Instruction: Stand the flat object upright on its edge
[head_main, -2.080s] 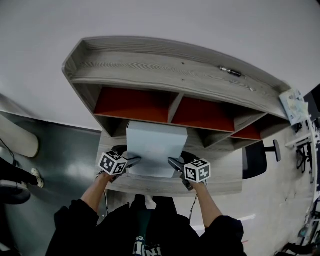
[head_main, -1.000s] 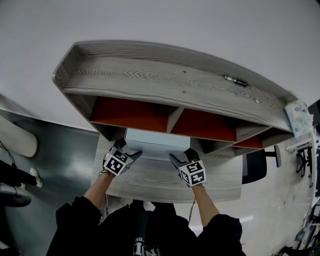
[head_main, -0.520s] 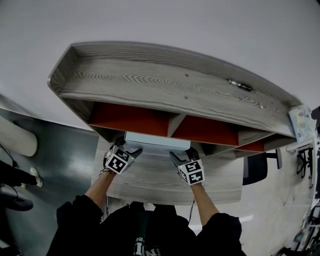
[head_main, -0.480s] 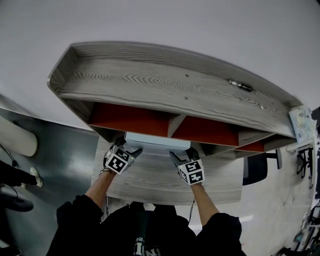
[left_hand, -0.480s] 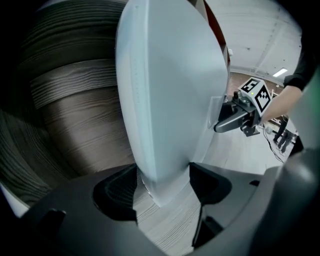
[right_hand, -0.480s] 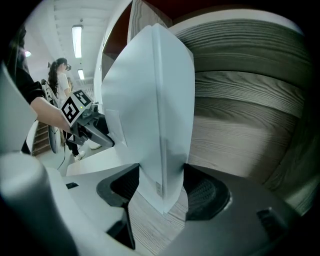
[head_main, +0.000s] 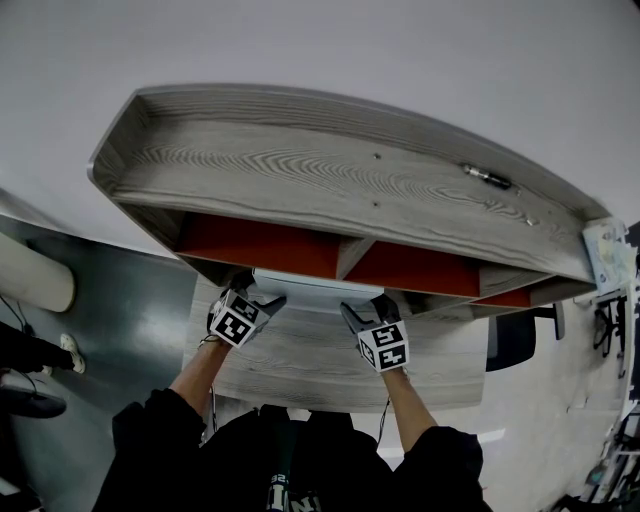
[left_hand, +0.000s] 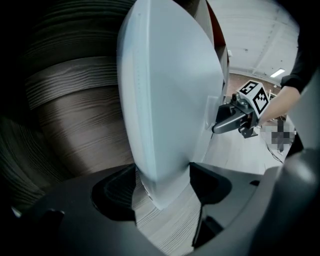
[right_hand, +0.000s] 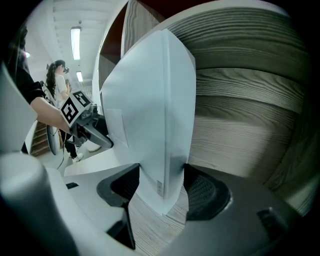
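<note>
The left gripper (left_hand: 162, 187) has its two jaws pressed against opposite faces of the pale blue-white flat rectangular panel (left_hand: 165, 100), near its lower corner. The right gripper (right_hand: 160, 185) is clamped on the panel's other end in the same way. Each gripper view shows the opposite gripper across the panel's broad face.

Two seconds ago the head view showed that broad face tipped up toward the camera. Now only the panel's thin top edge (head_main: 315, 290) shows there, between the left gripper (head_main: 262, 302) and right gripper (head_main: 355, 318). The panel has been swung up to near vertical and carried back. It sits tucked under the overhang of the grey wood-grain shelf unit (head_main: 330, 170), in front of its red-backed compartments (head_main: 260, 245).

In both gripper views the panel's faces run up and down, with the grey wood-grain desk top (head_main: 320, 365) just beneath its lower corner. Whether the bottom edge already rests on the desk or hangs just above it cannot be told.

By that reading the turn is essentially done. What remains is to seat the edge and see whether the panel stands alone once the jaws let go. A thin panel may tip, so leaning it on the shelf back could help.
</note>
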